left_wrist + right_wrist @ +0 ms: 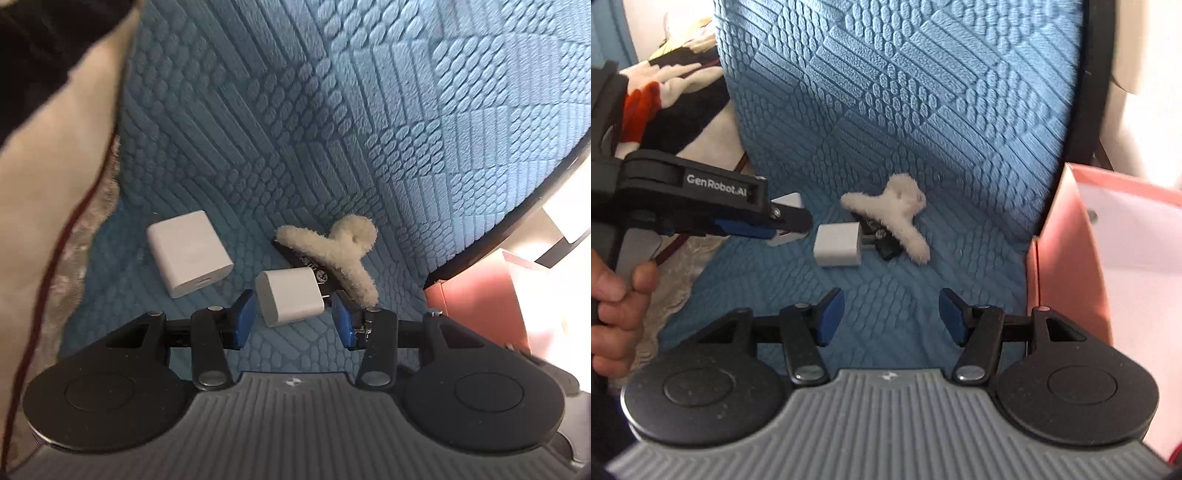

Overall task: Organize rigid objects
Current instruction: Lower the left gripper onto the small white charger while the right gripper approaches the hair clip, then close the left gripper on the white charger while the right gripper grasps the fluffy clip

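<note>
Left gripper spread wide, blue pads flanking the small white charger without visibly touching. At 10 o'clock, larger white charger; at 1 o'clock, fluffy white hair claw over a black item. Right gripper likewise parted, holding nothing. At 3 o'clock, pink box, interior white, contents not discernible.

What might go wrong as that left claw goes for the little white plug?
The small charger lies at an angle between the open jaws of the left gripper, so closing may twist or squirt it out rather than grip it.

Its prongs touch the black item under the fluffy clip; lifting could drag those along.

The big charger lies just left, where a jaw could bump it.
</note>
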Demonstrator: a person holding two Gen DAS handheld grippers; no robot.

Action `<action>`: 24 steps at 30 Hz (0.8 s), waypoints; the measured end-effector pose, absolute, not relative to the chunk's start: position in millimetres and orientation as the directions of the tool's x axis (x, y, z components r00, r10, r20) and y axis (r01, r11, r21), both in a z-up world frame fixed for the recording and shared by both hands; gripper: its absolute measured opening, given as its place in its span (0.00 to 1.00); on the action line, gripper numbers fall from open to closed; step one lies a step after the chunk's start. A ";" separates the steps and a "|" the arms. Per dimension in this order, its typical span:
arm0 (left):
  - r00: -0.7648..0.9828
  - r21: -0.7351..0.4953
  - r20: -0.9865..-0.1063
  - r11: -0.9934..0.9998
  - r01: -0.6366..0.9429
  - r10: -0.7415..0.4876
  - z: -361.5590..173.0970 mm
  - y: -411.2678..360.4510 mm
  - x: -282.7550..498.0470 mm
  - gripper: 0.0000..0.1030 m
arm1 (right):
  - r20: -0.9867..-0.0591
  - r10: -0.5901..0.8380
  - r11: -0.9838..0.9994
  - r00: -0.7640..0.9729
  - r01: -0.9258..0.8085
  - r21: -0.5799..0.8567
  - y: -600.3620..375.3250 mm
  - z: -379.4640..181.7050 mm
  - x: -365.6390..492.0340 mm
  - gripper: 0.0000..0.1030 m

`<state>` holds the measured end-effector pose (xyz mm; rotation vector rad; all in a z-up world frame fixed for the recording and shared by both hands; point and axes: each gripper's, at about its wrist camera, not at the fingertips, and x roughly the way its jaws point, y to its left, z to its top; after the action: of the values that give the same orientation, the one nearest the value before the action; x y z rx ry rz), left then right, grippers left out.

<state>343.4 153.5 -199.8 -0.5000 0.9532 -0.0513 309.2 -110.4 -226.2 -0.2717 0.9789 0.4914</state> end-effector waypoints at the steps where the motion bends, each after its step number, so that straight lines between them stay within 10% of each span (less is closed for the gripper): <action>1: 0.587 -0.437 -0.765 0.883 -0.172 -0.265 -202.3 153.2 344.8 0.50 | -0.846 0.270 0.855 0.461 -0.518 -0.010 -108.6 -229.6 314.2 0.58; 12: 0.572 -0.536 -0.748 0.814 -0.222 -0.337 -223.0 159.4 360.3 0.50 | -0.858 0.248 0.824 0.450 -0.564 -0.057 -89.4 -258.7 361.5 0.55; 19: 0.583 -0.544 -0.744 0.803 -0.244 -0.327 -227.7 160.1 368.8 0.50 | -0.884 0.210 0.802 0.417 -0.590 -0.088 -75.3 -279.6 372.4 0.20; 24: 0.573 -0.474 -0.769 0.855 -0.212 -0.284 -229.9 145.6 375.1 0.50 | -0.888 0.200 0.812 0.415 -0.577 -0.086 -78.8 -277.9 369.6 0.16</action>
<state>375.1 145.6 -229.9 -0.5665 0.9733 -0.0448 369.6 -78.8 -277.9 -0.4129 1.0356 0.5058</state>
